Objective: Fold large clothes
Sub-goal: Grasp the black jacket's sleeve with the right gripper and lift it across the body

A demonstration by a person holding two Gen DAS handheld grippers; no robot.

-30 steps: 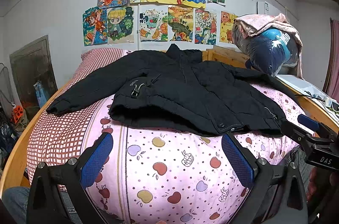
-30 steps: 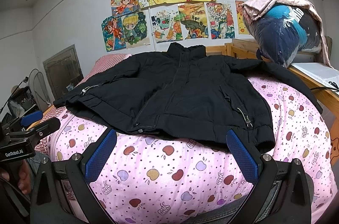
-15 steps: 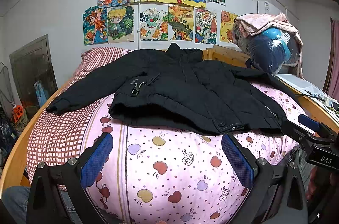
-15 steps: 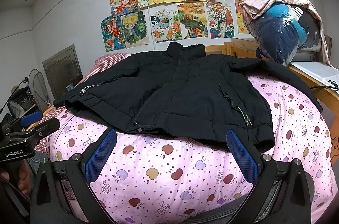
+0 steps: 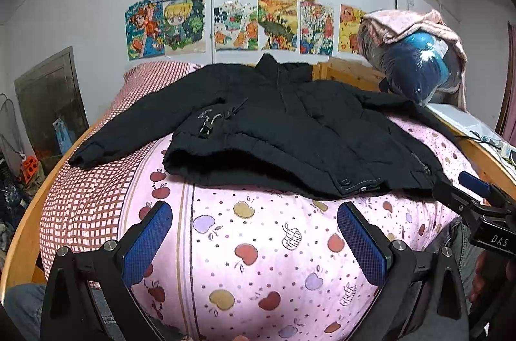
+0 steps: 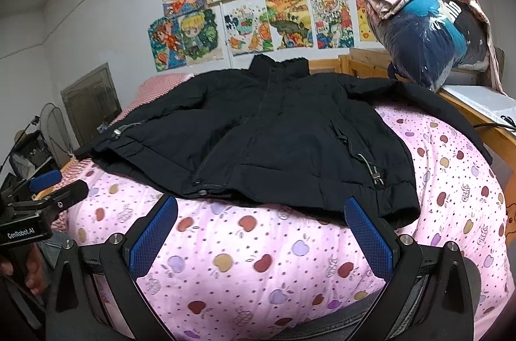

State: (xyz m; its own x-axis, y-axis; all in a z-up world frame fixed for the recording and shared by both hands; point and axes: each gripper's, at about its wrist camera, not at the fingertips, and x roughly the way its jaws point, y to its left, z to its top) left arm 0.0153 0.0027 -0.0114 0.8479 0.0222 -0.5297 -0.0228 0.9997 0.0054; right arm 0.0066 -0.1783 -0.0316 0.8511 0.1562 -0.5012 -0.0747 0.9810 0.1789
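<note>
A pink apple-print quilt (image 5: 258,244) fills mid-frame, a puffy black jacket (image 5: 290,128) spread flat above it. Left gripper (image 5: 254,239) and right gripper (image 6: 262,233) hover spread apart, empty; the jacket's right sleeve end is cut off behind the quilt's edge.

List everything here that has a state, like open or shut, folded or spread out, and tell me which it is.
black jacket: unfolded, spread flat on the bed, front closed, sleeves out to the sides
left gripper: open, holding nothing
right gripper: open, holding nothing
bagged bundle: wrapped in clear plastic, pink cloth draped on top
</note>
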